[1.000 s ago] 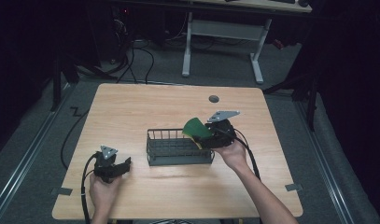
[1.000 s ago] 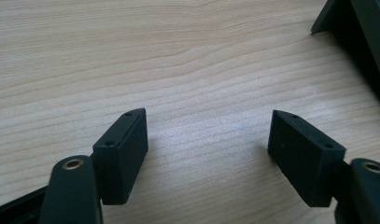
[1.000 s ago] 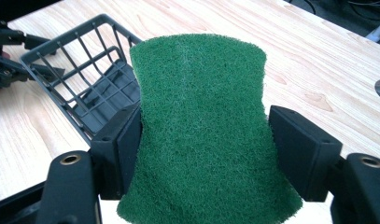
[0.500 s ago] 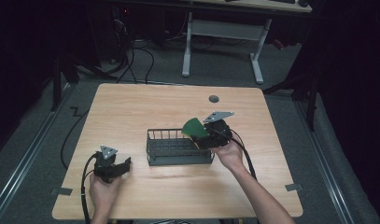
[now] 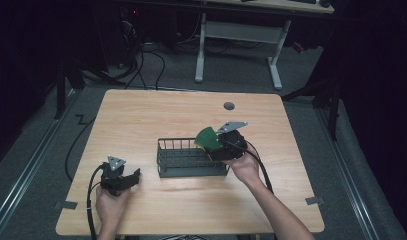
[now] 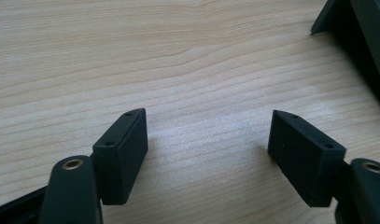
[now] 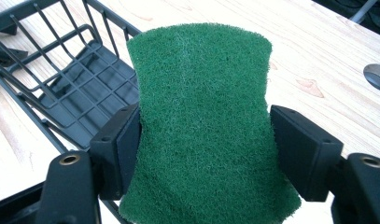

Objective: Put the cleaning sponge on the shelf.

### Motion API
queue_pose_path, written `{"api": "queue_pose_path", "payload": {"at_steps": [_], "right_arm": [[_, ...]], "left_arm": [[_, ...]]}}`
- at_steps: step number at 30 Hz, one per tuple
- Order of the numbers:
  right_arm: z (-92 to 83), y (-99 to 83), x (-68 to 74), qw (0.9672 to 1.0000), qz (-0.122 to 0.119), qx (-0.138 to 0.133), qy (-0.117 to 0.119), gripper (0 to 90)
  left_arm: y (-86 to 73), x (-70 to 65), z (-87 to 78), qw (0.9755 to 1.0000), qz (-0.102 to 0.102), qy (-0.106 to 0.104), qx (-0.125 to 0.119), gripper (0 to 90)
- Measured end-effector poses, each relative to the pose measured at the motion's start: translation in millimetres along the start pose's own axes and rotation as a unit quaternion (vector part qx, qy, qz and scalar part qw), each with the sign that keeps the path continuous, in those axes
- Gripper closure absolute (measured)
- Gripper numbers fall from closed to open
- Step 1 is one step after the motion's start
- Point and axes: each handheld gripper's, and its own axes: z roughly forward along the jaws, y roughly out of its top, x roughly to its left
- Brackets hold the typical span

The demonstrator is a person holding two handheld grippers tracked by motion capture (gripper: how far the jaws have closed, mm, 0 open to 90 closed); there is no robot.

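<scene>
One green scouring pad [image 7: 201, 121], coarse-fibred with pinched-in sides, sits clamped between the right gripper's [image 7: 204, 140] jaws, held above the right end of the black wire basket [image 5: 191, 159]. The left gripper [image 6: 208, 149] rests well left of the basket, jaws wide and bare. The pad's lower edge runs out of frame.

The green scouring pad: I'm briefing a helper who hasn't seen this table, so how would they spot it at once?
On the wooden table find the dark wire basket near the middle. At its right end the right claw grips the green scouring pad by its narrowed waist. It is the one bright green, fuzzy thing here.
</scene>
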Motion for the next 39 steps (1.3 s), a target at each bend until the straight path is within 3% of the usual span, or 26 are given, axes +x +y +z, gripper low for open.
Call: {"api": "queue_pose_path", "payload": {"at_steps": [5, 14, 19, 23, 39], "right_arm": [[4.3, -1.3, 1.0, 0.9999, 0.001, 0.016, -0.002, 29.1], [1.6, -1.3, 2.3, 0.9999, 0.001, 0.015, -0.003, 29.1], [-5.9, -1.2, 5.1, 1.0, -0.001, 0.001, -0.008, 29.2], [-3.7, -2.5, 6.3, 0.9998, -0.002, 0.016, -0.008, 29.2], [3.2, -2.6, 7.6, 0.9994, 0.004, 0.035, -0.009, 29.5]], "left_arm": [[-0.1, 0.4, 0.0, 1.0, -0.001, -0.002, -0.001, 29.0], [-0.1, 0.6, -0.1, 1.0, -0.002, -0.002, -0.001, 29.0], [-0.1, 0.5, 0.0, 1.0, -0.002, -0.002, -0.002, 29.0], [-0.1, 0.5, 0.0, 1.0, -0.002, -0.002, -0.001, 28.9], [-0.3, 0.9, -0.2, 1.0, -0.003, -0.004, -0.002, 28.9]]}}
